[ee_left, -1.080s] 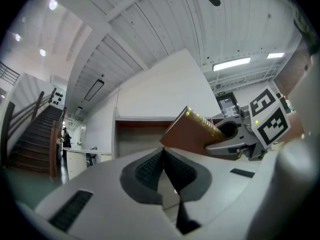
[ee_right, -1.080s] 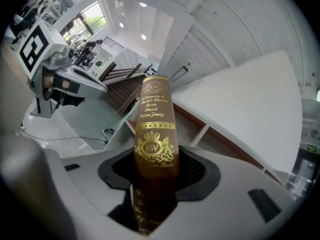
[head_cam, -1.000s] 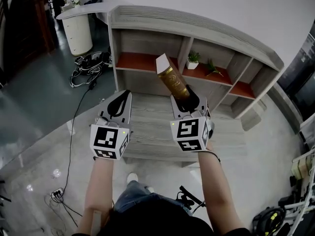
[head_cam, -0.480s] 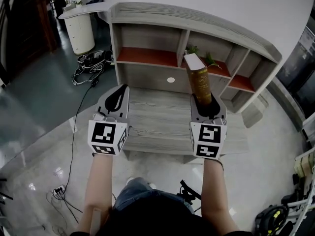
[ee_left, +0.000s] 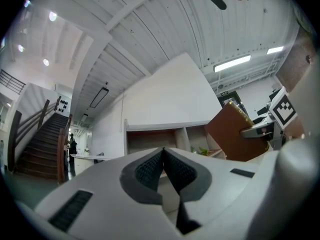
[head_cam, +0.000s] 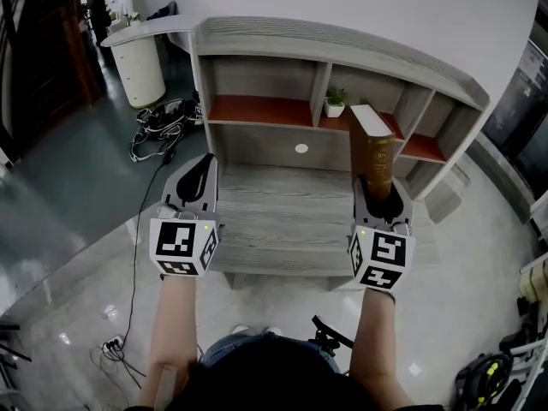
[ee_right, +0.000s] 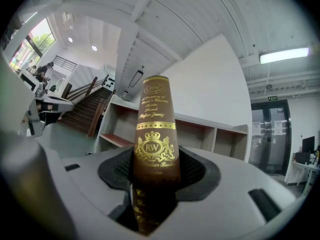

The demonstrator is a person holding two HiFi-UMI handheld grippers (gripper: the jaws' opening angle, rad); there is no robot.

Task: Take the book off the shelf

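A brown book (head_cam: 374,157) with gold print on its spine (ee_right: 154,134) stands upright in my right gripper (head_cam: 379,202), whose jaws are shut on its lower end. I hold it in the air in front of the grey wooden shelf (head_cam: 342,58), above the low grey bench (head_cam: 282,217). My left gripper (head_cam: 197,182) is shut with nothing in it, level with the right one and to its left. In the left gripper view the book (ee_left: 232,136) shows at the right, tilted, and that gripper's pads (ee_left: 162,171) meet at their tips.
The shelf has red-floored compartments; a small potted plant (head_cam: 336,104) stands in the middle one. A white round counter (head_cam: 141,54) stands at the back left, with tangled cables (head_cam: 163,122) on the floor beside it. More gear lies at the bottom right (head_cam: 488,375).
My right gripper has carried the book to the right and turned it from leaning left to upright. The left gripper has hardly moved.
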